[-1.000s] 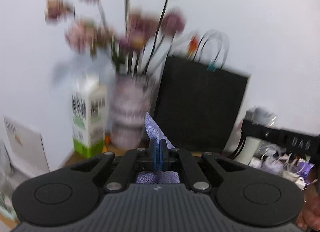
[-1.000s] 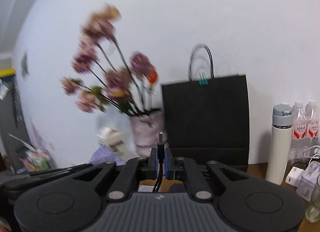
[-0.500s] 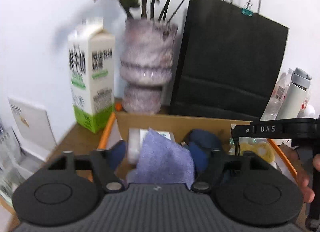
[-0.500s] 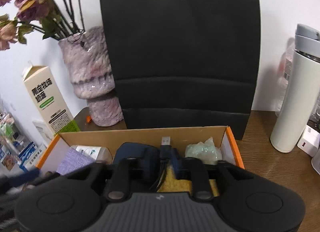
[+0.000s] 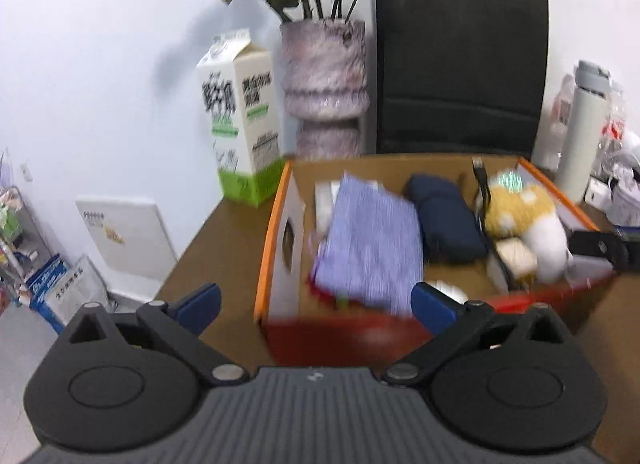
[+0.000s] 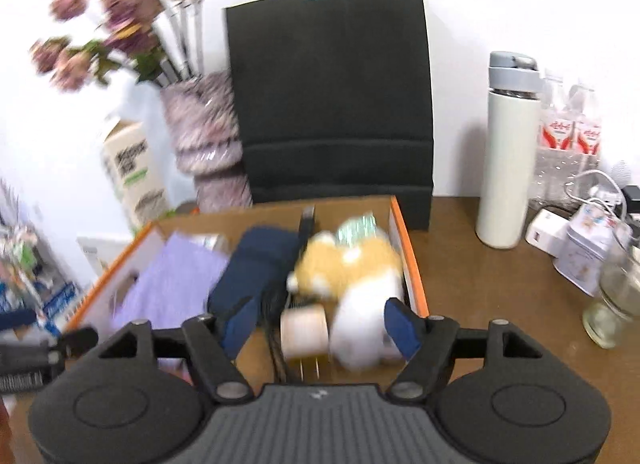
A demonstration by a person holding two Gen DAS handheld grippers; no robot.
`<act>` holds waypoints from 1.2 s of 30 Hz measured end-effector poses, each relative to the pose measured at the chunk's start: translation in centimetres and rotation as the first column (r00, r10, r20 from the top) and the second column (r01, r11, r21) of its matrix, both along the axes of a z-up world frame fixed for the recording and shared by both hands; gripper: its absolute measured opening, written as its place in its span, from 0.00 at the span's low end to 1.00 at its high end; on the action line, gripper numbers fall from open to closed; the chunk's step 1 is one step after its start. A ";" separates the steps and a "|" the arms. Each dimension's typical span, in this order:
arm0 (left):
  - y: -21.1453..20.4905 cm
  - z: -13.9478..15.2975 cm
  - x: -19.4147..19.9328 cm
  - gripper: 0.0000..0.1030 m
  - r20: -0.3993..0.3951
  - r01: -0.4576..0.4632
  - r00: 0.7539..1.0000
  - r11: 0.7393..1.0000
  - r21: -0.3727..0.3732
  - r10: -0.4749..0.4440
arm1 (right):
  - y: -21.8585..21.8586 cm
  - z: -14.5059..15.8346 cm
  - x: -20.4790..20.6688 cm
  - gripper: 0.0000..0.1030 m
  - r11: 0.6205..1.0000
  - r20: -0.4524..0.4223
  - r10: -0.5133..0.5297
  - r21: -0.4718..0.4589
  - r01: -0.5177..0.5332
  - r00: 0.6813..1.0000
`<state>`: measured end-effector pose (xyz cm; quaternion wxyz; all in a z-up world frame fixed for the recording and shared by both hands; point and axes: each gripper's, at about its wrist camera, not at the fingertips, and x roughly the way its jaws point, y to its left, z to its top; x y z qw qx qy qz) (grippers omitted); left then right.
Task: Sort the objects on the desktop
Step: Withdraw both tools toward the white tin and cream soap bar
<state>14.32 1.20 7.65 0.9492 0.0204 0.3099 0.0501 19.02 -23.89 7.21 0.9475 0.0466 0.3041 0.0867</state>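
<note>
An orange-rimmed cardboard box (image 5: 276, 223) stands on the wooden desk. In it lie a purple cloth (image 5: 372, 240), a dark blue pouch (image 5: 444, 219), a yellow-and-white plush toy (image 5: 528, 219), a black USB cable (image 5: 482, 187) and a roll of tape (image 5: 516, 256). My left gripper (image 5: 316, 304) is open and empty, at the box's near left. My right gripper (image 6: 320, 324) is open and empty, over the box's near right, with the plush toy (image 6: 360, 284), the tape roll (image 6: 304, 330), the cable (image 6: 308, 219), the pouch (image 6: 256, 264) and the cloth (image 6: 172, 288) ahead of it.
Behind the box stand a milk carton (image 5: 240, 119), a vase of dried flowers (image 5: 324, 83) and a black paper bag (image 5: 460, 63). To the right are a white flask (image 6: 508, 159), water bottles (image 6: 568, 143), a charger (image 6: 546, 229), a small tin (image 6: 584, 248) and a glass jar (image 6: 612, 300).
Both grippers tilted down over the box and opened. The left let go of the purple cloth and the right let go of the USB cable; both now lie in the box.
</note>
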 end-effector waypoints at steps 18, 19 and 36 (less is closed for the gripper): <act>-2.3 -6.8 -14.9 1.00 -0.008 0.159 0.987 0.976 -0.152 -0.162 | 0.5 -6.1 -20.1 0.72 0.994 0.044 0.093 0.050 -0.096 0.995; -2.6 -6.8 -14.7 1.00 -0.004 0.172 0.985 0.975 -0.141 -0.174 | 0.4 -6.1 -20.4 0.71 0.995 0.044 0.084 0.056 -0.087 0.995; -6.5 -5.1 -7.6 1.00 0.063 0.320 0.946 0.948 -0.009 -0.318 | -0.5 -4.6 -11.9 0.58 0.989 0.055 0.100 -0.116 -0.093 0.993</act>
